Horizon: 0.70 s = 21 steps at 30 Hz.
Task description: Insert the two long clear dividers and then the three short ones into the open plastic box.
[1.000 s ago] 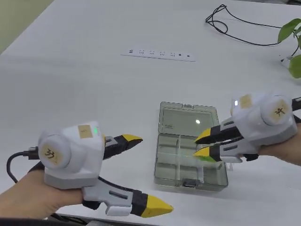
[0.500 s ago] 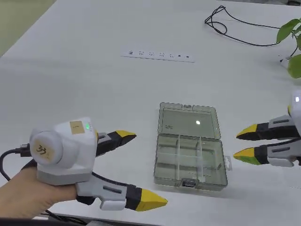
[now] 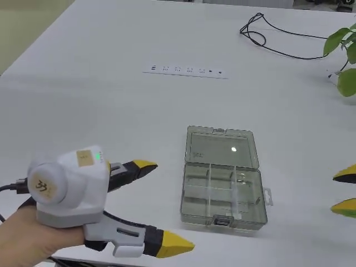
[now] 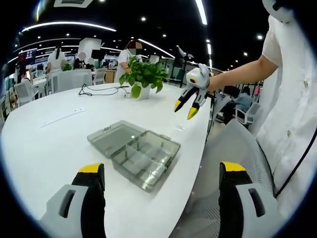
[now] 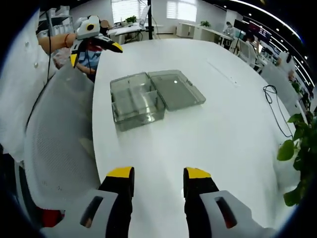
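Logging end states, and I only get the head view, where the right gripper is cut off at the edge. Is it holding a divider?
Observer: No. In the right gripper view, the right gripper has its jaws apart with nothing between them.
Operator: Is it close to the box?
Observer: No. The box lies well ahead of it, with bare table between.
Operator: And the green at my right edge?
Observer: That's a potted plant standing on the table.
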Each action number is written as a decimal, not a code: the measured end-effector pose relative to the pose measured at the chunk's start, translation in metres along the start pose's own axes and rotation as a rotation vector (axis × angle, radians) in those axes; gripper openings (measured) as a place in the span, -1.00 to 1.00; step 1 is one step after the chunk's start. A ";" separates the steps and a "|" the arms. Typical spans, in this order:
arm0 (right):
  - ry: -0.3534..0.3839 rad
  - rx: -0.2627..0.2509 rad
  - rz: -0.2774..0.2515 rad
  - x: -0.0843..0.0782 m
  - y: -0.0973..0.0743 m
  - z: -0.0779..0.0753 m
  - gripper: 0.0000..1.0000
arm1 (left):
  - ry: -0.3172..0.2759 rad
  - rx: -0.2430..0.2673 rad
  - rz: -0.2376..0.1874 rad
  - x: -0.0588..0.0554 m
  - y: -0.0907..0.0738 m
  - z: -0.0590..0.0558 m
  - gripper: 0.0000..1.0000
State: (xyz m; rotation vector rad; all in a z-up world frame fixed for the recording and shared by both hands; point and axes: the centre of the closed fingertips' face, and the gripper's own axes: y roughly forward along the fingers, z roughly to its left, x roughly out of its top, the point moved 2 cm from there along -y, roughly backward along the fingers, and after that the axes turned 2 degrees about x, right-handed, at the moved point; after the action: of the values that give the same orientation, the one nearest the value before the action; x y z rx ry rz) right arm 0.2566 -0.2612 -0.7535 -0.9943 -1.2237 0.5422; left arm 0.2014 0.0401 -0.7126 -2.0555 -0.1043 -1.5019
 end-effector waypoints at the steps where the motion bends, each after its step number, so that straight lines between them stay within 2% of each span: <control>1: -0.002 0.002 0.018 -0.006 0.000 -0.001 -0.18 | -0.001 0.000 0.002 -0.001 0.000 0.000 0.96; 2: -0.017 0.002 0.055 -0.016 0.000 -0.003 -0.16 | -0.001 0.000 0.004 -0.001 0.000 0.000 0.96; 7: -0.076 0.020 0.152 -0.041 0.006 -0.008 -0.12 | -0.004 0.000 0.008 -0.002 0.000 0.000 0.96; 12: -0.212 0.047 0.275 -0.062 0.022 -0.013 -0.10 | -0.008 0.002 0.011 -0.001 0.000 0.002 0.96; 21: -0.272 0.074 0.349 -0.073 0.039 -0.022 -0.11 | -0.017 0.005 0.021 -0.003 0.000 0.004 0.96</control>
State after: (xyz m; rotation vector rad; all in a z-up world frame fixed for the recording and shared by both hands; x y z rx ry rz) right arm 0.2619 -0.3080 -0.8255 -1.1026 -1.2636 1.0164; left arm 0.2039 0.0431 -0.7166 -2.0593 -0.0928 -1.4705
